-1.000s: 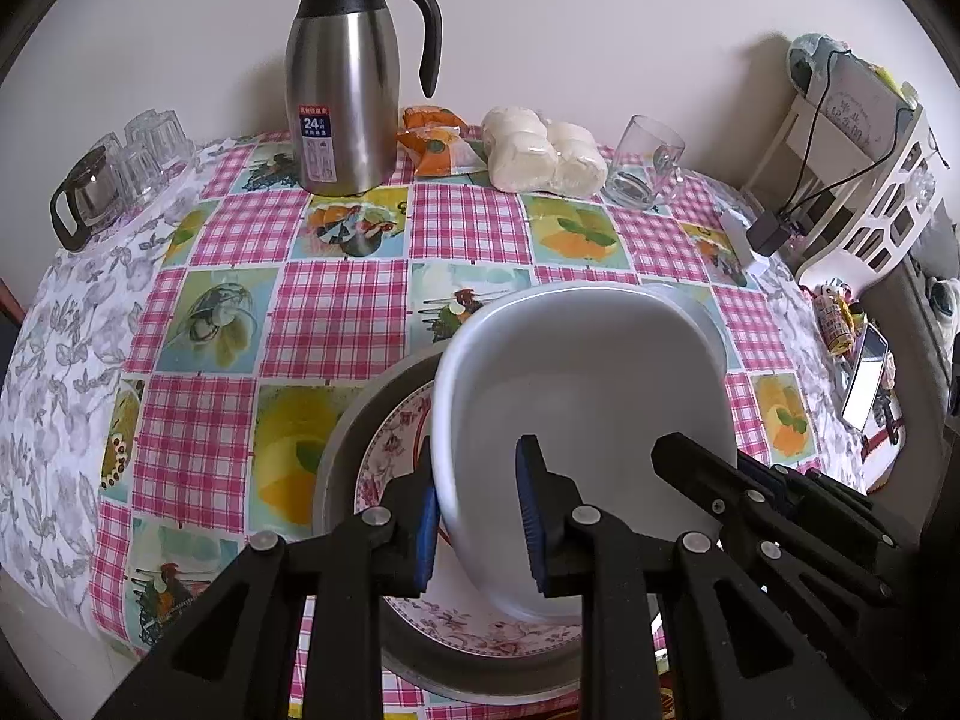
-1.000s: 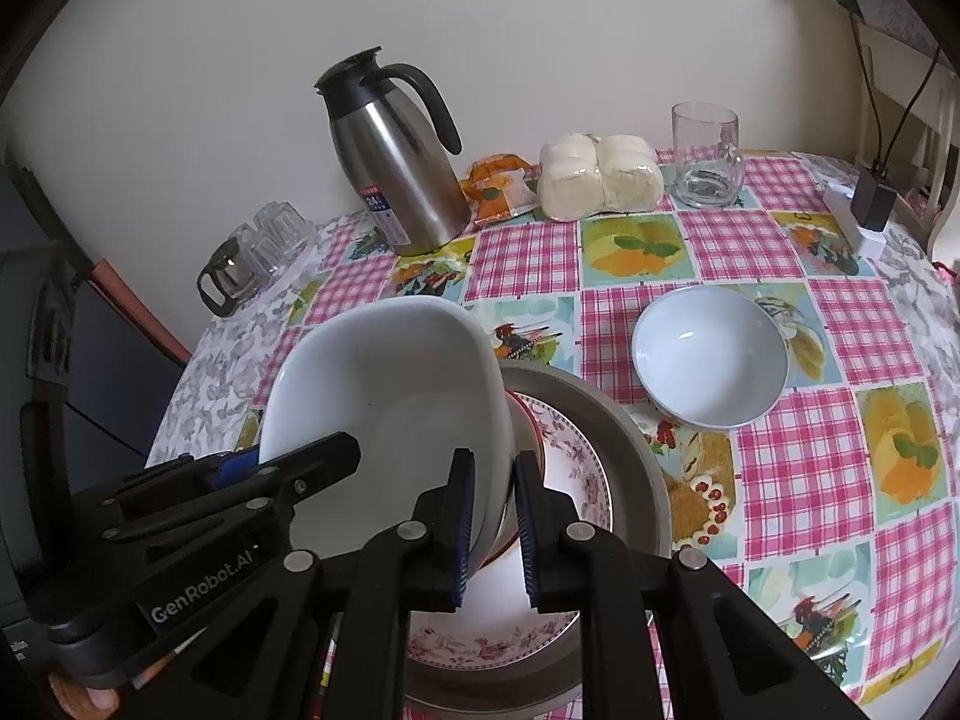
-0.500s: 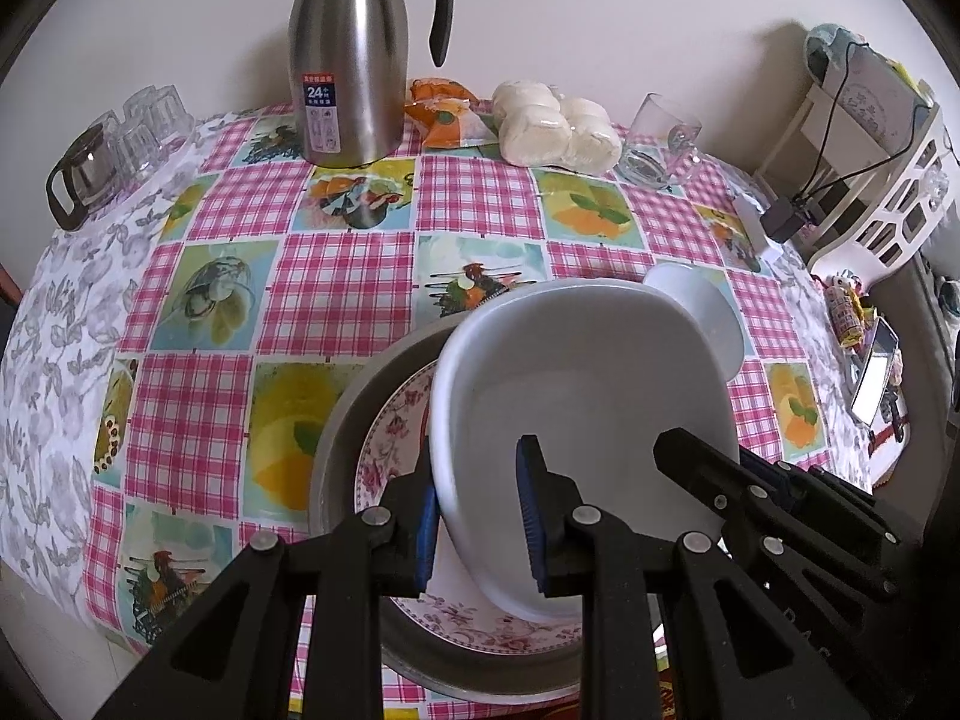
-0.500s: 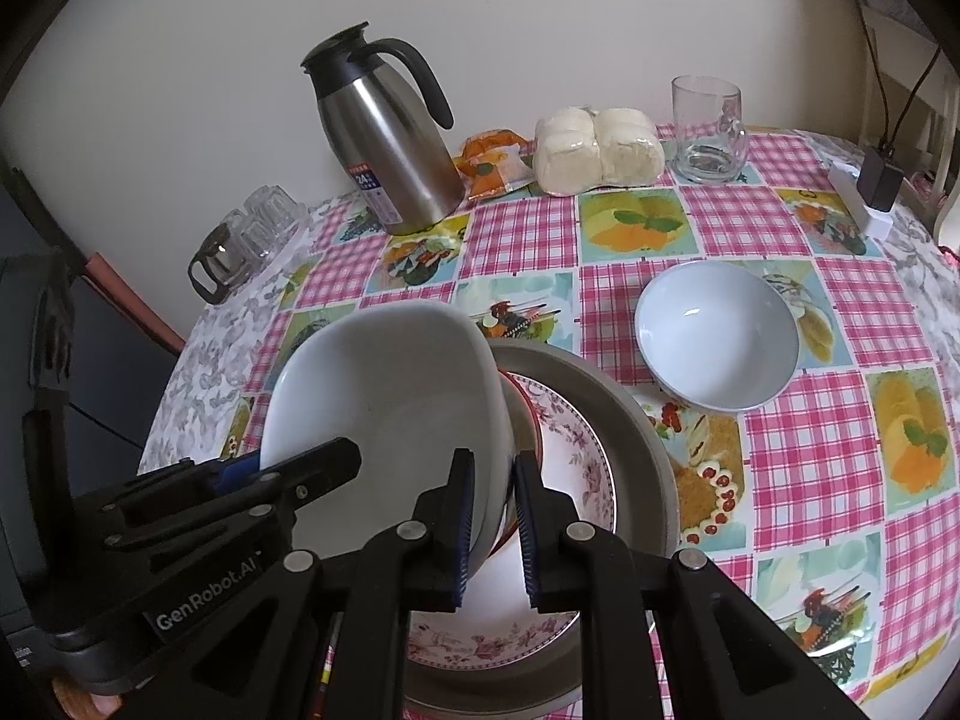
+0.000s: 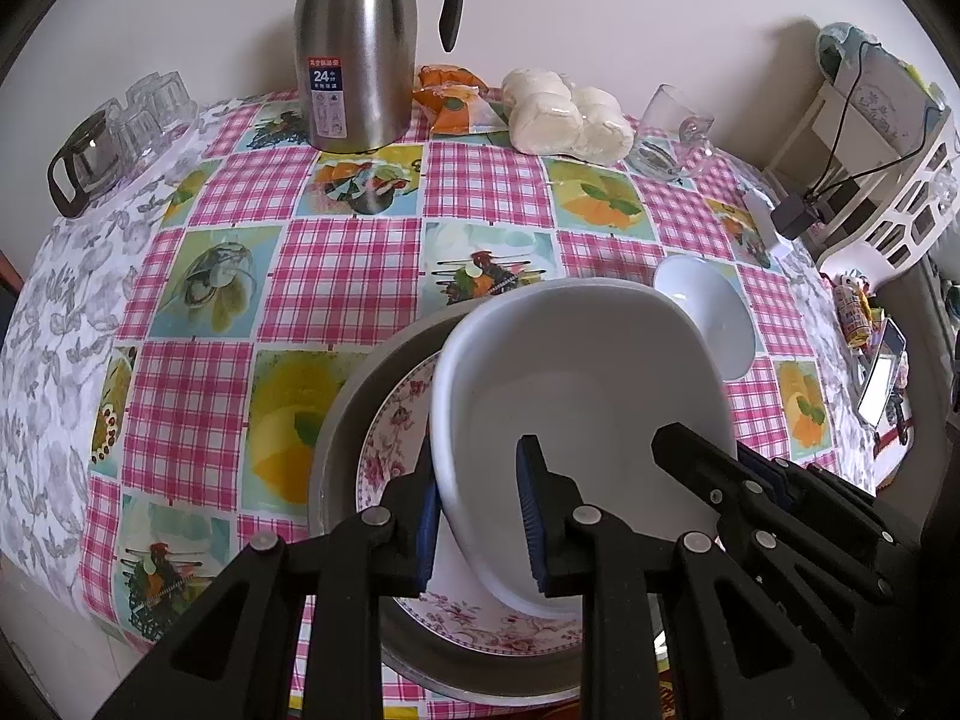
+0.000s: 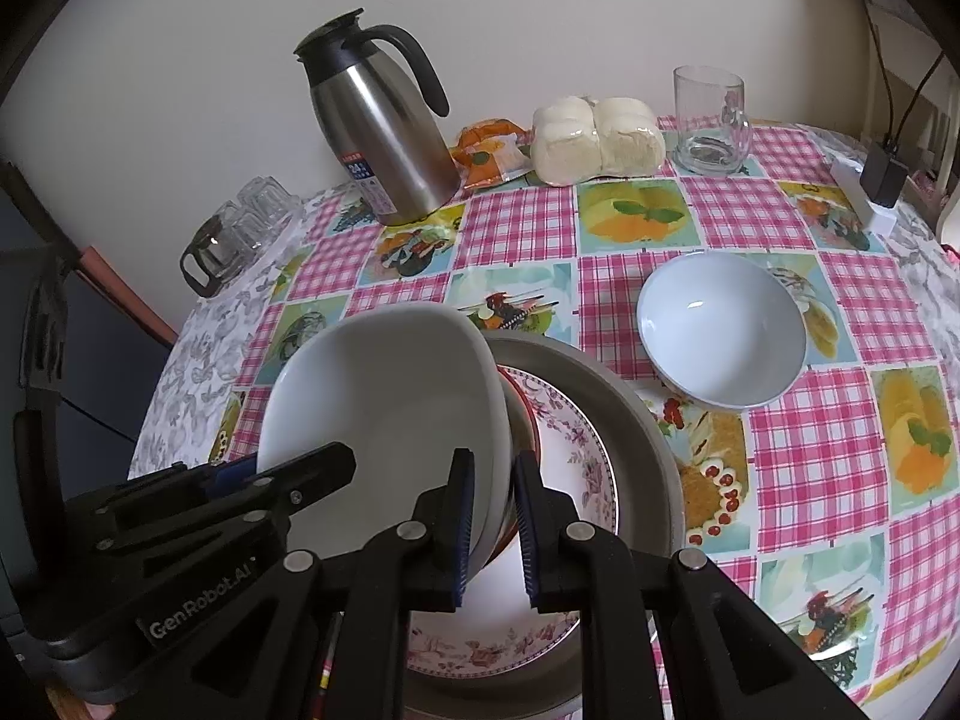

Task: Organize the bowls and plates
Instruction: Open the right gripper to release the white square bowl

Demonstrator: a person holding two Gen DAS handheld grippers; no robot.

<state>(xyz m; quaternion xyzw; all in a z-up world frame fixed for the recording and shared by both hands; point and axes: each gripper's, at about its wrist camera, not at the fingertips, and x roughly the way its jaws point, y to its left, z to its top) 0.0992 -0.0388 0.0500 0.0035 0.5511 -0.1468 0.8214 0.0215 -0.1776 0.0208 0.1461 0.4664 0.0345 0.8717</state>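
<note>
A large white squarish bowl (image 5: 576, 384) is held tilted above a floral plate (image 5: 390, 420) that lies in a grey round tray (image 5: 342, 408). My left gripper (image 5: 480, 516) is shut on the bowl's near left rim. My right gripper (image 6: 492, 516) is shut on the same bowl (image 6: 390, 396) at its right rim; a red-rimmed dish edge (image 6: 528, 426) shows just behind. The floral plate (image 6: 576, 450) and tray (image 6: 648, 438) lie below. A small white round bowl (image 6: 720, 330) sits on the table to the right, also in the left wrist view (image 5: 714, 312).
A steel thermos jug (image 5: 360, 54) stands at the back, with an orange snack packet (image 5: 450, 99), wrapped white buns (image 5: 564, 114) and a glass mug (image 6: 711, 120) beside it. Small glasses (image 5: 138, 114) sit back left. A white rack (image 5: 888, 168) and charger (image 6: 879, 180) are at the right.
Both grippers have lifted the white bowl higher and tilted it; the camera views rose, and the small round bowl has come into the left wrist view.
</note>
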